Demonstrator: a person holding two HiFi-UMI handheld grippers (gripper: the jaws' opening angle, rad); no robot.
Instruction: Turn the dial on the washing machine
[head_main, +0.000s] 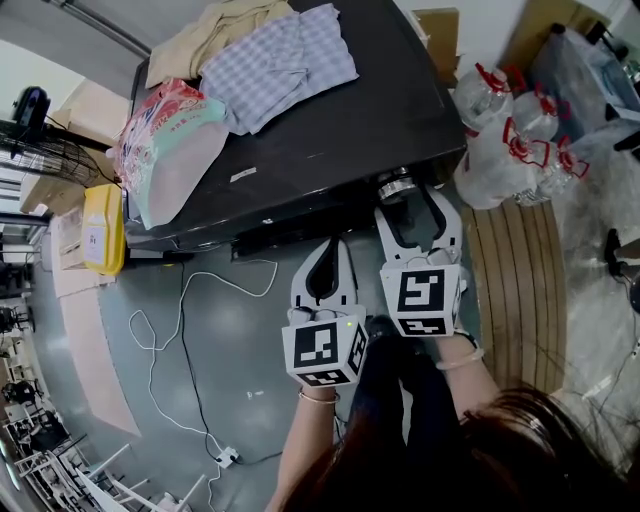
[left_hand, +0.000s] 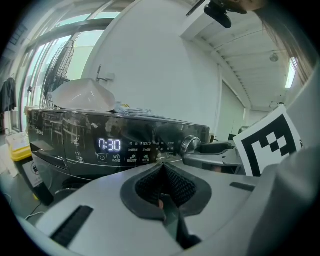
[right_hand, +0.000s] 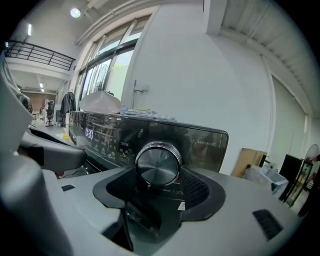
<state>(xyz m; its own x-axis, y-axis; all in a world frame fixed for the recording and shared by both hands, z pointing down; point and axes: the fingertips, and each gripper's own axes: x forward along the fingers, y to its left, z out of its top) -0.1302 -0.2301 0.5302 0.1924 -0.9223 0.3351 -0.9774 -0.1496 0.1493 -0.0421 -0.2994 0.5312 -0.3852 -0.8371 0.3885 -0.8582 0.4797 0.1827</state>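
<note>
As a person stands before a black washing machine (head_main: 330, 130), the right gripper (head_main: 412, 200) is held up to the silver dial (right_hand: 157, 162) at the right end of the machine's glossy front panel. Its claw stands moderately apart, one jaw on each side of the dial. The right gripper view shows the knob centred in the padded opening between the jaws, but does not settle whether the pads touch it.

The left gripper (head_main: 325, 245) is held lower and to the left, just short of the panel, its claw closed, jaws together with nothing between them. From its view the lit display (left_hand: 109, 145) glows white on the dark panel, with rows of small symbols beside it, too small to read, and the dial farther right.

On top of the machine lie a checked garment (head_main: 275, 65), a beige garment (head_main: 215, 35) behind it and a pink-and-teal plastic bag (head_main: 165, 140) at the left edge. A yellow container (head_main: 103, 228) stands just beside the machine's left side. Large clear water bottles (head_main: 510, 140) with red handles are grouped on the floor to the right, and a white cable (head_main: 190, 330) loops across the grey floor in front of the machine.
</note>
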